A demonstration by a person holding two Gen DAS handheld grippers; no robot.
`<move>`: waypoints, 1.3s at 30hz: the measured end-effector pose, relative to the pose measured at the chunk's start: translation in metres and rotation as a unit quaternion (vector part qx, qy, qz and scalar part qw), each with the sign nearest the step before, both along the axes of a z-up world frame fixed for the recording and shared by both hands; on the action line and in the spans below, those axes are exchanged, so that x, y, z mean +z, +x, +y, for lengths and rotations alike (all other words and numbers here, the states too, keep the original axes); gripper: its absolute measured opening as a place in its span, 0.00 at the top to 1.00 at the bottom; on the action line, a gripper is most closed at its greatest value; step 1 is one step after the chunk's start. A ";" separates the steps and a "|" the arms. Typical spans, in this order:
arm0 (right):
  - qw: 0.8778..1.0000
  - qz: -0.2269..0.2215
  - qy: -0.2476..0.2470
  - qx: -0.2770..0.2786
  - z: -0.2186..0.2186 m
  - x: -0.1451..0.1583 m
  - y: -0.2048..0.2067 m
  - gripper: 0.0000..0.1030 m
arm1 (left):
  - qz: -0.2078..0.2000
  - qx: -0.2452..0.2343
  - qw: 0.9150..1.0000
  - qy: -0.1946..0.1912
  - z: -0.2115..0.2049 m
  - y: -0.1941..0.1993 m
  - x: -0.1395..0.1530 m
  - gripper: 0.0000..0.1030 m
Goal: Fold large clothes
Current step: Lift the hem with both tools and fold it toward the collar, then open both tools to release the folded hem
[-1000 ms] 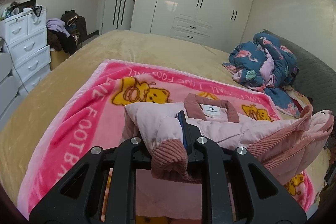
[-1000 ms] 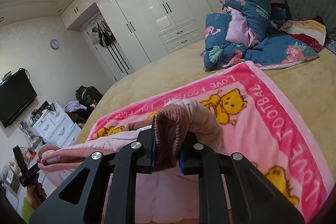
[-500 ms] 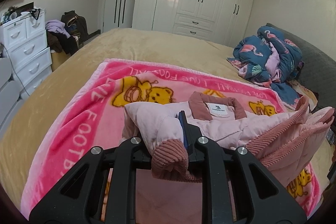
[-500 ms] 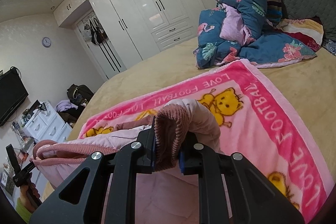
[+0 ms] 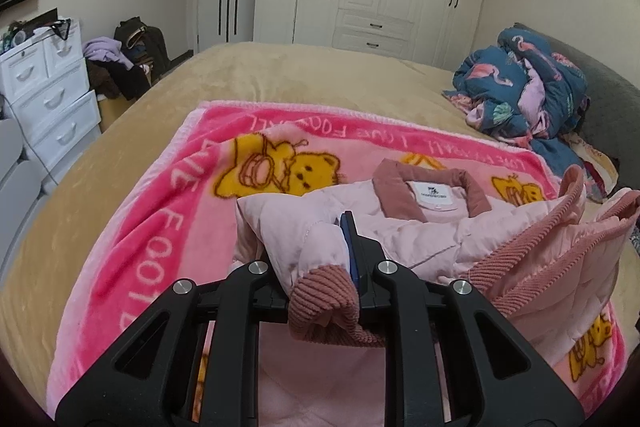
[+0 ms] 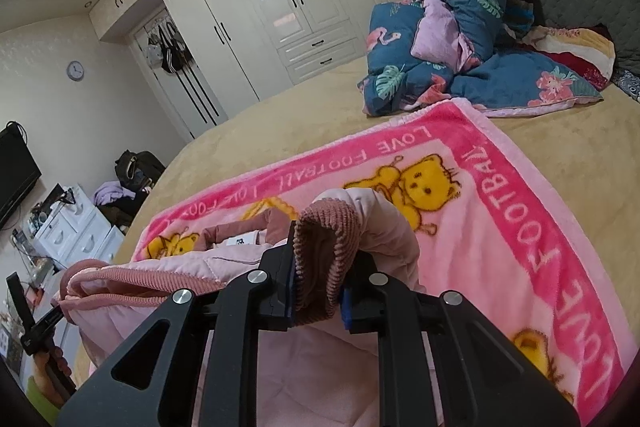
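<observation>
Both grippers, left (image 5: 320, 259) and right (image 6: 320, 267), pinch the jacket (image 5: 432, 227) hem, lifted over the blanket (image 5: 160, 227). Keep hands level, lay hem flush at the collar (image 5: 432, 183), then release.

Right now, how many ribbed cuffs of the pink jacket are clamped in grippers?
2. One cuff sits in the left gripper, the other cuff in the right gripper. The pink jacket hangs between them over the blanket.
</observation>
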State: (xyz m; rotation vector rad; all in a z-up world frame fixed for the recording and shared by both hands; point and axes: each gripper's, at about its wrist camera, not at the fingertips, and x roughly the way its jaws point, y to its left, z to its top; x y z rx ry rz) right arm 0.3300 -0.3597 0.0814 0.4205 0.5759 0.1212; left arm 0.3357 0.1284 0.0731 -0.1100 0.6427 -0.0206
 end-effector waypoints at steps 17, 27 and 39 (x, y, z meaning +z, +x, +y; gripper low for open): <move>0.995 -0.007 0.058 0.079 0.003 -0.012 0.013 0.13 | 0.049 -0.002 0.999 0.006 -0.001 0.037 -0.037 0.85; 0.988 0.070 -0.067 0.122 0.050 -0.067 -0.007 0.13 | 0.033 -0.010 0.997 -0.065 0.002 0.030 -0.024 0.26; 0.992 0.038 -0.087 0.081 0.033 -0.054 -0.038 0.09 | -0.038 0.009 0.999 0.010 -0.001 -0.016 0.020 0.09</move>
